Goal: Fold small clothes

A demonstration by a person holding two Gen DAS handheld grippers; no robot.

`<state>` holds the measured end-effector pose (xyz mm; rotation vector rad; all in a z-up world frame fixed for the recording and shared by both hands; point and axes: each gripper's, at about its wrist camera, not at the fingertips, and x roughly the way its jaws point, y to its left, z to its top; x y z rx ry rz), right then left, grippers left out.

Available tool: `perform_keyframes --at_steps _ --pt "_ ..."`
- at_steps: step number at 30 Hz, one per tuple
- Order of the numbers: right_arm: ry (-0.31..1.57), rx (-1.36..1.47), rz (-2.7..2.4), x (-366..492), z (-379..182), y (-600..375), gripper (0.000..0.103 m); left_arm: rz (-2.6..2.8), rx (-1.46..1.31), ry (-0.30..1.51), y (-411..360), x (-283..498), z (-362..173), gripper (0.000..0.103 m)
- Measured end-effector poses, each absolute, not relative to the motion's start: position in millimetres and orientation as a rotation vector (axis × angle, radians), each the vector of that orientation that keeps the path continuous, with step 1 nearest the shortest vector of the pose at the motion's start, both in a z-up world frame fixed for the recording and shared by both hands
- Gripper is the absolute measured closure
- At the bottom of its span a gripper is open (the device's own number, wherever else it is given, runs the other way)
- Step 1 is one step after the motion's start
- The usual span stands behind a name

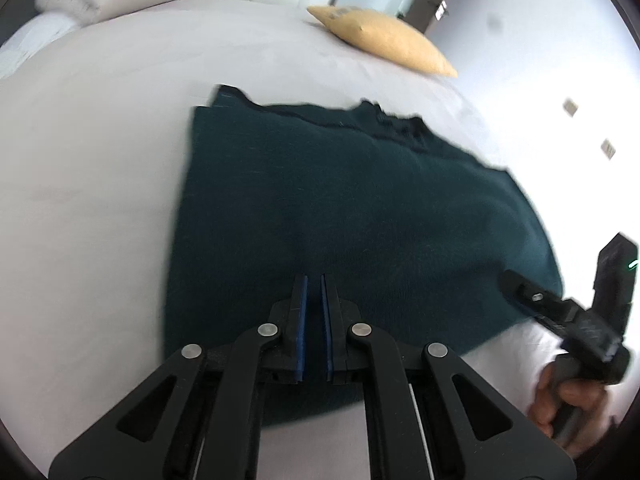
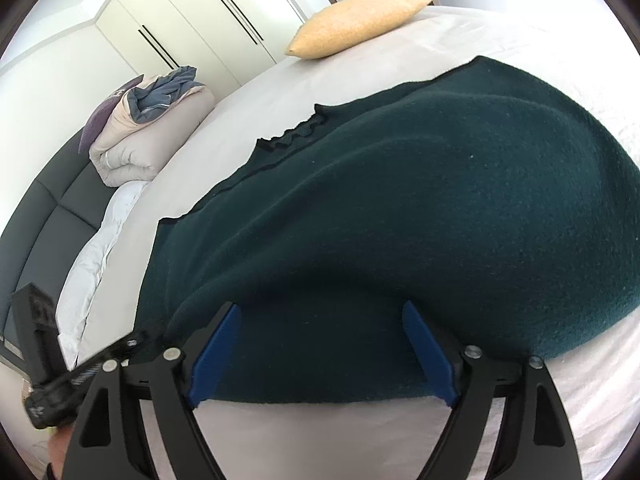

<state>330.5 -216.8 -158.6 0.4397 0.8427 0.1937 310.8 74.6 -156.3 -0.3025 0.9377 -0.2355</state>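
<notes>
A dark teal knit garment (image 1: 360,208) lies spread on the white bed (image 1: 100,184), folded over with a rounded fold on its right side (image 2: 460,184). My left gripper (image 1: 314,280) hovers just over the garment's near edge, its blue pads shut with nothing seen between them. My right gripper (image 2: 322,308) stands wide open at the garment's near right edge. The cloth lies under and between its blue pads (image 2: 218,344) without being pressed. In the left wrist view the right gripper (image 1: 532,296) sits at the garment's right corner, held by a hand (image 1: 568,404).
A yellow pillow (image 2: 356,24) lies at the far side of the bed. A rolled duvet with bedding (image 2: 148,132) sits by the dark headboard (image 2: 44,220). White wardrobe doors (image 2: 208,12) stand behind. Bare sheet surrounds the garment.
</notes>
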Motion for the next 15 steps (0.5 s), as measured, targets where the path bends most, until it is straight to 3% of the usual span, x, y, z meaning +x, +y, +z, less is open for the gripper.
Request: perform_keyframes --at_steps 2,5,7,15 --pt "0.812 0.437 0.211 327.7 -159.9 -215.6 0.012 -0.229 -0.393 0.916 97.9 297.8 -150.6 0.096" --pt "0.763 0.436 0.251 321.7 -162.6 -215.8 0.006 -0.215 -0.550 0.898 132.8 281.3 -150.8 0.077" --pt "0.747 0.460 0.266 319.7 -163.4 -219.5 0.006 -0.201 -0.693 0.907 153.4 273.5 -158.9 0.028" --pt "0.708 0.523 0.328 314.4 -166.3 -230.0 0.006 -0.296 -0.972 0.986 169.6 290.6 -191.6 0.026"
